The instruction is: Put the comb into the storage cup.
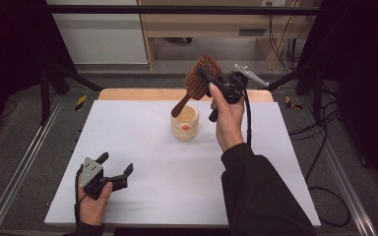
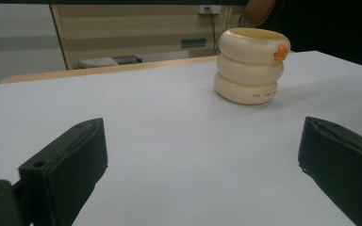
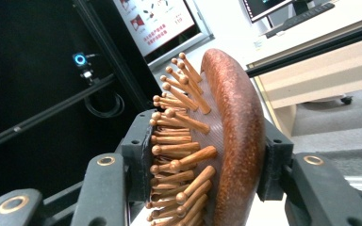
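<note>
The right gripper (image 1: 211, 78), at upper centre of the high view, is clamped across the head of a reddish-brown wooden paddle hairbrush with peg bristles (image 1: 200, 78); in the right gripper view its jaws press on the bristle face and the smooth back of the hairbrush (image 3: 231, 136). The brush hangs tilted in the air, handle slanting down toward the cream ribbed holder shaped like three stacked rings with a small orange tag (image 1: 184, 123), which stands upright just below it in the middle of the frame. The handle tip seems to be at or just over the holder's rim; whether it is inside I cannot tell.

So the pick-up looks done; lowering the handle fully into the holder and letting go appear to be left.

The left gripper (image 1: 115, 169) rests at lower left, jaws spread wide and holding nothing, facing the holder (image 2: 252, 66).

The surface (image 1: 142, 147) is a plain white board on a wooden top. Beyond it stand light wooden furniture, trailing cables and dark frame rails; the right gripper view catches a poster and a monitor.
</note>
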The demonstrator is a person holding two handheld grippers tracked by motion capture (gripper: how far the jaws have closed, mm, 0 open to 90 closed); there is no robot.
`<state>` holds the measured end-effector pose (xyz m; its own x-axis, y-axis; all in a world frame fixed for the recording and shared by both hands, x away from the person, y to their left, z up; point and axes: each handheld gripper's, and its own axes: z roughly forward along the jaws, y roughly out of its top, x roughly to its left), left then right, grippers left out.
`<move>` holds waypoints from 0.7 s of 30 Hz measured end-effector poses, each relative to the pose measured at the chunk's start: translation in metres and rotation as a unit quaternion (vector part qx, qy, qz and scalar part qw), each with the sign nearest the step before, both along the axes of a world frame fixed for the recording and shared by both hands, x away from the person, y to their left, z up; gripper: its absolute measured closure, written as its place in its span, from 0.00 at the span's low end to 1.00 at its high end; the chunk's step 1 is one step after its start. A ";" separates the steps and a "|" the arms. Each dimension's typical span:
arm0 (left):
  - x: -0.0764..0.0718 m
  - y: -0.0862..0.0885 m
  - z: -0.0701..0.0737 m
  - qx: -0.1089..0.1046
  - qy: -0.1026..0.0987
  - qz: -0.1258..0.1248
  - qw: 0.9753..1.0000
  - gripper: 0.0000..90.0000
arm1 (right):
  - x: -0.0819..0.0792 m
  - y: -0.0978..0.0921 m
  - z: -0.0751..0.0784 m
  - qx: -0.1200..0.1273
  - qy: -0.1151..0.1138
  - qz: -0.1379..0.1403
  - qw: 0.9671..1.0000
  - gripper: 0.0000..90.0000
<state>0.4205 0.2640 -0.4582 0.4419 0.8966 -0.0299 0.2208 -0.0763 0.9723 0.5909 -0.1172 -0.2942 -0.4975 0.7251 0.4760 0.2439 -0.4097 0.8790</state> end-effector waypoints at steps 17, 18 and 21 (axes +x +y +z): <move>0.000 0.000 0.000 0.000 0.000 -0.001 1.000 0.02 | 0.008 -0.007 -0.007 -0.023 0.004 -0.018 1.000 0.56; 0.000 0.000 0.000 0.000 0.000 -0.001 1.000 0.02 | 0.009 -0.007 -0.008 -0.027 0.003 -0.019 0.999 0.56; 0.000 0.000 0.000 0.000 -0.001 -0.001 1.000 0.02 | 0.010 -0.006 -0.010 -0.034 0.006 -0.020 0.999 0.56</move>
<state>0.4206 0.2640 -0.4583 0.4439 0.8956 -0.0292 0.2192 -0.0769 0.9726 0.6010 -0.1236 -0.3043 -0.4622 0.7748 0.4314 0.2390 -0.3596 0.9020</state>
